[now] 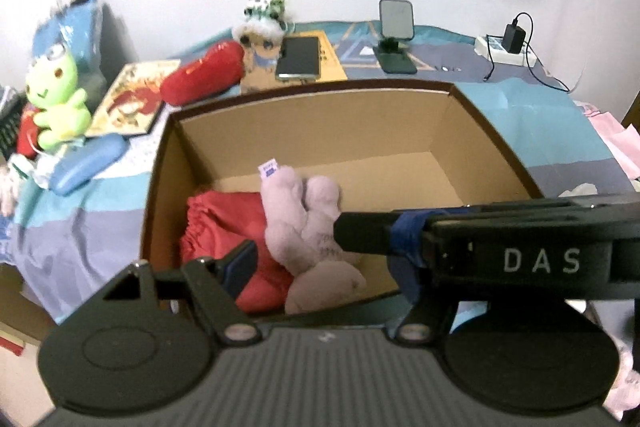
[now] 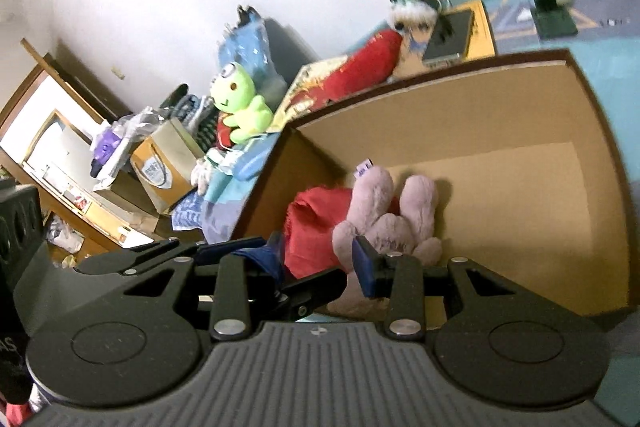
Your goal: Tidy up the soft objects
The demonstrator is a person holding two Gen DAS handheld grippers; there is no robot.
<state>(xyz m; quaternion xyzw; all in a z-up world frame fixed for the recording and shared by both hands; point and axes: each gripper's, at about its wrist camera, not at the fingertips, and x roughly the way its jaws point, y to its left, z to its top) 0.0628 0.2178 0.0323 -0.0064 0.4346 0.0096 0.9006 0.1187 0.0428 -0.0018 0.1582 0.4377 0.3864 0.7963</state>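
The left gripper (image 1: 296, 247) is seen with jaws parted and nothing between them, above the open brown cardboard box (image 1: 400, 95). The right gripper (image 2: 320, 247) likewise stands unclenched and empty. Inside the box, a pale pink plush toy (image 1: 308, 223) lies against a crumpled red cloth (image 1: 224, 223). Outside, a green frog plush (image 1: 56, 99) and a red cushion (image 1: 204, 71) remain on the patterned bedspread (image 1: 520, 123), so the sorting is judged partly done.

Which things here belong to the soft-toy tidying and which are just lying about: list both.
Job: cardboard box; pink plush and red cloth inside it; green frog plush, red plush, small white-and-green plush on the bed.

Lying about: phone, phone stand, charger on power strip, picture book, blue case.
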